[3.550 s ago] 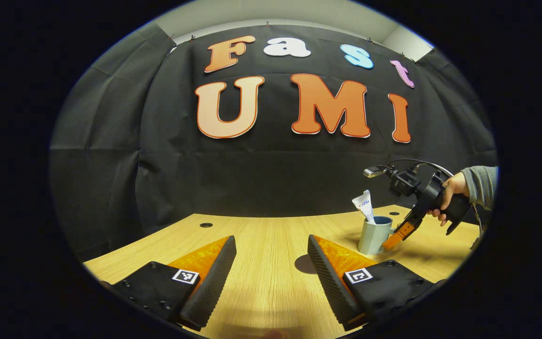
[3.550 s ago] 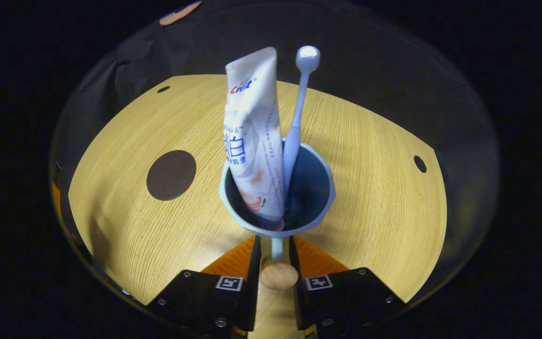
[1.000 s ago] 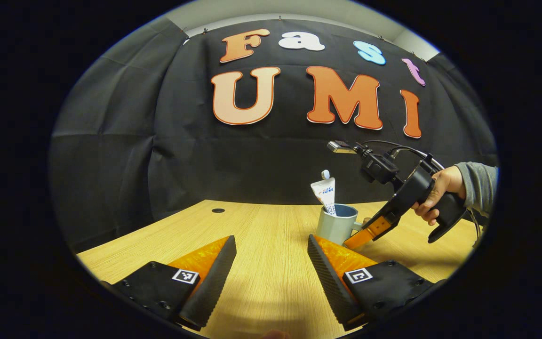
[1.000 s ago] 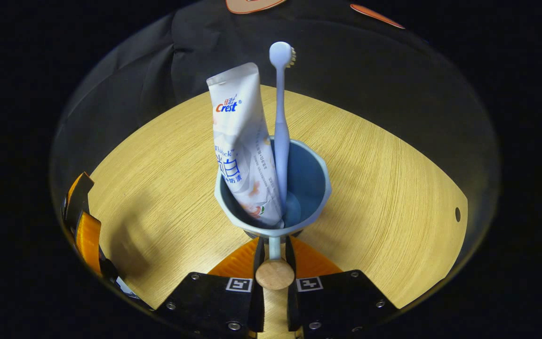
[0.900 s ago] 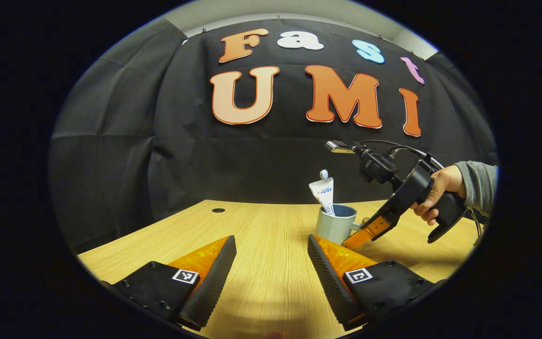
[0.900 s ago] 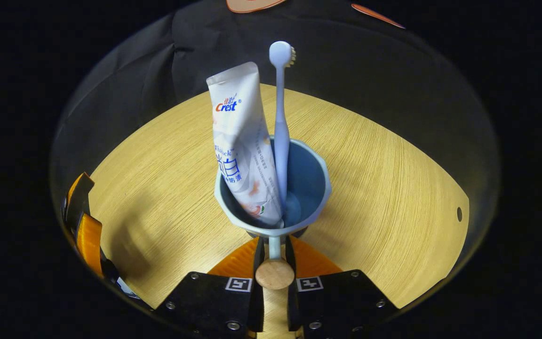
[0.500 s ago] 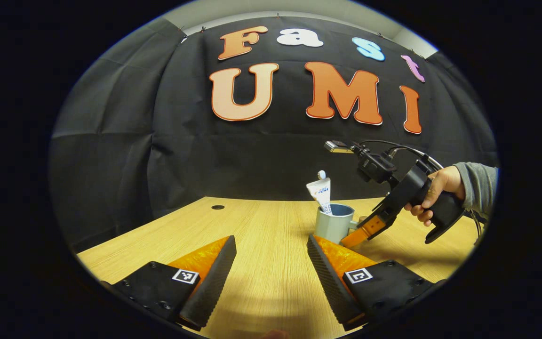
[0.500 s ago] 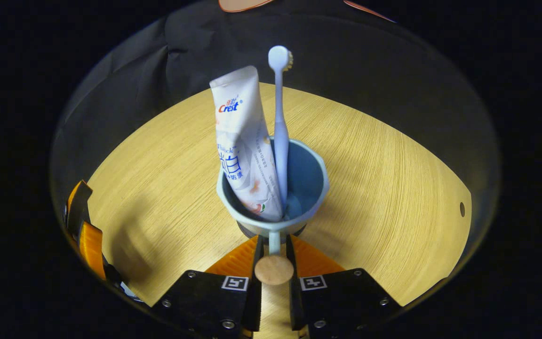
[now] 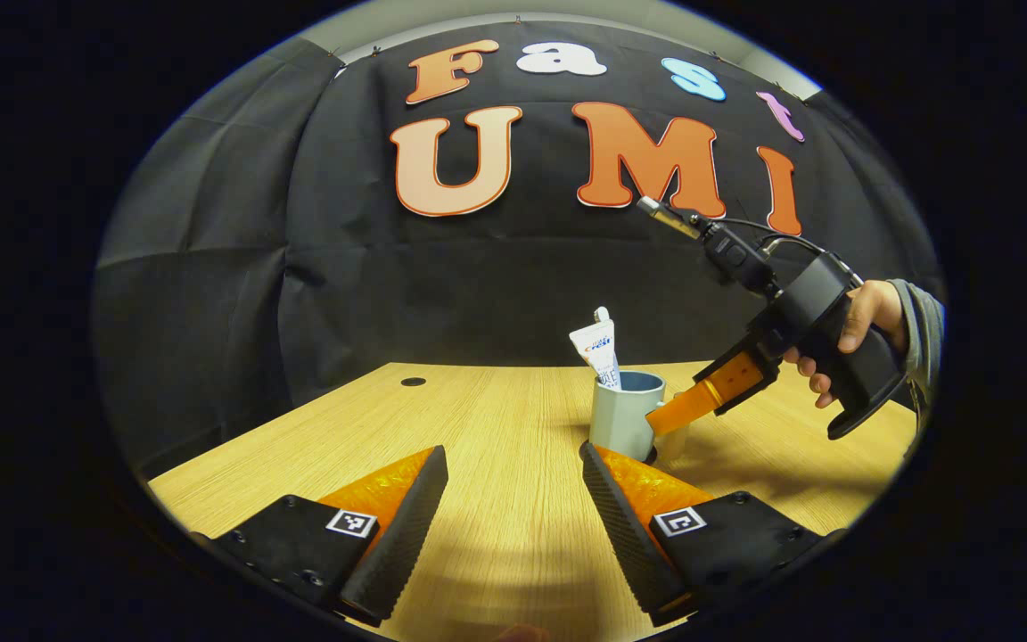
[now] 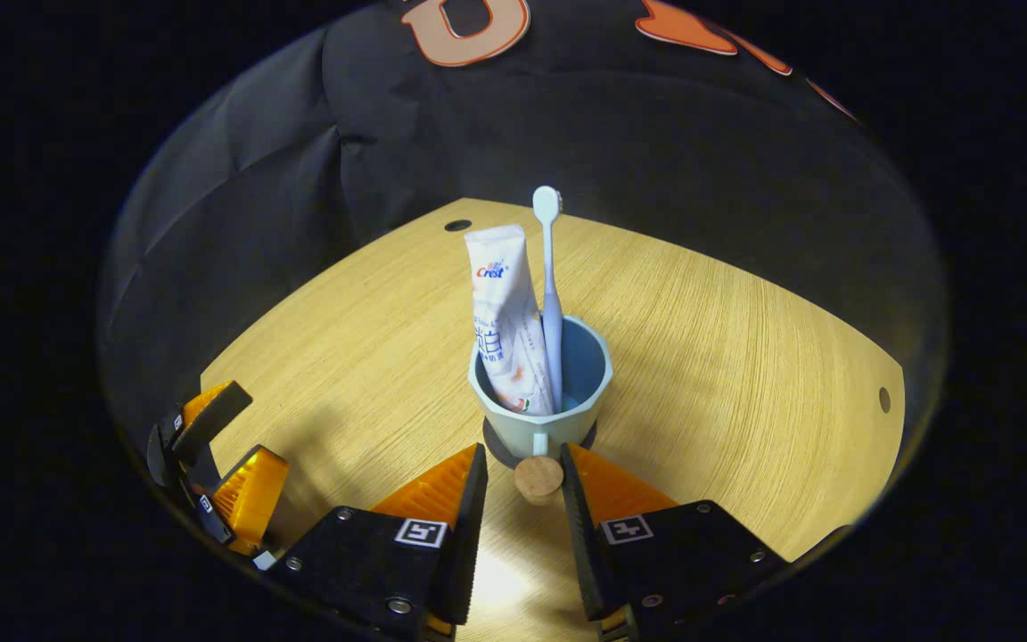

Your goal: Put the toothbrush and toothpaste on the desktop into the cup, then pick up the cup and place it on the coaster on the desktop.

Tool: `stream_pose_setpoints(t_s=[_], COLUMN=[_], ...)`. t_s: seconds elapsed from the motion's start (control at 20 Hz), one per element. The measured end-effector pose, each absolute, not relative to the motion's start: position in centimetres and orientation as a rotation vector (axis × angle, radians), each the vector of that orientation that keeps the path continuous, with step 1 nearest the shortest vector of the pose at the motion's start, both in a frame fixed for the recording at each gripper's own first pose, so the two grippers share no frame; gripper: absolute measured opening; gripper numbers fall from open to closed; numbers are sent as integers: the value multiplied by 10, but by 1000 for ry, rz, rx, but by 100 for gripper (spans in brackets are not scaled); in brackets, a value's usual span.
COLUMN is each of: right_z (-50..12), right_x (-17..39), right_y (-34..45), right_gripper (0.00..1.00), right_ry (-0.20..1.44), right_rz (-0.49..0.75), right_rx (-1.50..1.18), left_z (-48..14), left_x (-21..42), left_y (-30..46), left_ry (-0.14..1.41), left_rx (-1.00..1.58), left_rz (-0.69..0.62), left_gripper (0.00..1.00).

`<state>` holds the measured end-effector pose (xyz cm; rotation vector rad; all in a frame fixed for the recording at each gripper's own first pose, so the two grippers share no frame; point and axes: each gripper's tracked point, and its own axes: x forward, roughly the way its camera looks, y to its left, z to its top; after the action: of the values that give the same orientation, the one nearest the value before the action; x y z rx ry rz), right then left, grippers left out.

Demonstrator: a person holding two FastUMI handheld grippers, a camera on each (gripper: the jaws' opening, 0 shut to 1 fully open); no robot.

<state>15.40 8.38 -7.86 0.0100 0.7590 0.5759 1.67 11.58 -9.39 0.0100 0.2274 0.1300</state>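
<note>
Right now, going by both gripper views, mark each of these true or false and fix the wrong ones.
1. The toothpaste and the toothbrush both stand in the cup. True.
2. The right claw is clamped on the cup's handle. False: its fingers are spread and the handle's round wooden end sits free between them.
3. The cup lies tipped on its side. False: it stands upright, on the dark coaster whose edge shows under its base.
4. The left claw is open and holds nothing. True.
5. A hand in a grey sleeve holds the right claw, seen in the left gripper view. True.
</note>
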Motion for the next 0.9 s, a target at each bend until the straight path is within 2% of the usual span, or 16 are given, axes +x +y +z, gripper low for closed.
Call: stream_pose_setpoints(t_s=[0.05, 0.1, 0.2, 0.6, 0.9], right_z=[-71, -64, -52, -15, -6], right_x=[152, 151, 145, 133, 121], right_y=[82, 81, 79, 38, -7], right_gripper=[47, 55, 60, 61, 61], right_ry=[725, 693, 641, 410, 267], right_rz=[582, 587, 600, 560, 450], right_rx=[18, 27, 39, 47, 44], left_z=[-92, -90, -86, -50, -24], left_x=[17, 17, 18, 28, 37], left_y=[117, 116, 115, 101, 75], left_ry=[222, 217, 210, 139, 65], left_rx=[12, 16, 25, 66, 42], left_rz=[131, 132, 135, 121, 87], left_gripper=[97, 97, 97, 97, 98])
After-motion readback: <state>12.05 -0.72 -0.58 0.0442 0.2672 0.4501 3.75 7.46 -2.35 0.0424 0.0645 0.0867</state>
